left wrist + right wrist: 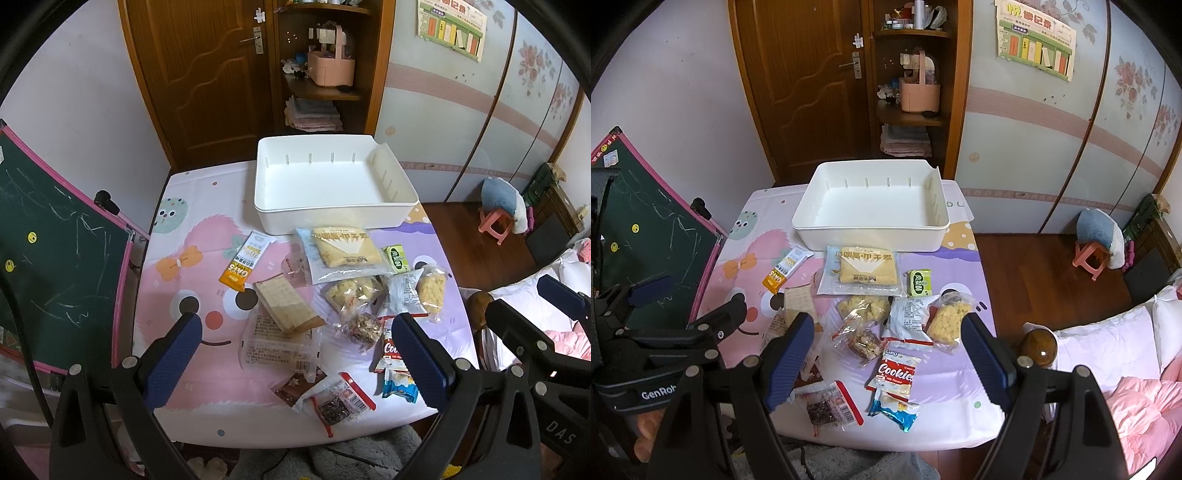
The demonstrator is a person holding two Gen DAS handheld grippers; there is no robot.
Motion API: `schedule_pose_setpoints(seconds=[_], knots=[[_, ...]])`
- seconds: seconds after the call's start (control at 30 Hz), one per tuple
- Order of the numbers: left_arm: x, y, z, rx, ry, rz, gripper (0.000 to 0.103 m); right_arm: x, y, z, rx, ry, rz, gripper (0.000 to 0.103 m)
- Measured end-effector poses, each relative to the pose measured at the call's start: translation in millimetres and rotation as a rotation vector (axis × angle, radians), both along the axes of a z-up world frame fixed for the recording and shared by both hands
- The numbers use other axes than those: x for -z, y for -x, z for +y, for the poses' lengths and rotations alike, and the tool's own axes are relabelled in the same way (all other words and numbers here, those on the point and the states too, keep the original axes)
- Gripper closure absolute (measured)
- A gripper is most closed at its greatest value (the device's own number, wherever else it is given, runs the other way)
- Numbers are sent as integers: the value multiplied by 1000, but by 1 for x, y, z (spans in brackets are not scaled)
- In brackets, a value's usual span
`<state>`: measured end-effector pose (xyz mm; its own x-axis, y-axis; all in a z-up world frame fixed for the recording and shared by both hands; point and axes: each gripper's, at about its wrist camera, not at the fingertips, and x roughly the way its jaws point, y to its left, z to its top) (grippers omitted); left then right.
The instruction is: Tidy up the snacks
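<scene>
Our left tongs (295,354) and right tongs (888,362) hang wide apart, holding nothing, above the snacks (886,317). The snacks lie spread on the table (960,406). Behind them sits the white bin (871,236).

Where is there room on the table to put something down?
Inside the white bin, which holds nothing. Also the pink cloth left of the oat bar, and the table's near right corner beside the Cookies pack. The middle is crowded with snacks.
</scene>
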<state>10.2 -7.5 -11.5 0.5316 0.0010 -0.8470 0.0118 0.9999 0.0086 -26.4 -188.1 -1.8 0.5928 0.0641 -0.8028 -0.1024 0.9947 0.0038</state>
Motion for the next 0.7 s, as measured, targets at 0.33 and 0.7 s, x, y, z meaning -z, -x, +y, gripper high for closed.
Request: schedule_pose_setpoints(seconds=[0.33,0.7], knots=[[0,0,-1,1,-1,1,1,9,1,3,1,0,4,21],[-1,-2,0,2,-1,0,1,14,0,5,4,-2,15,21]])
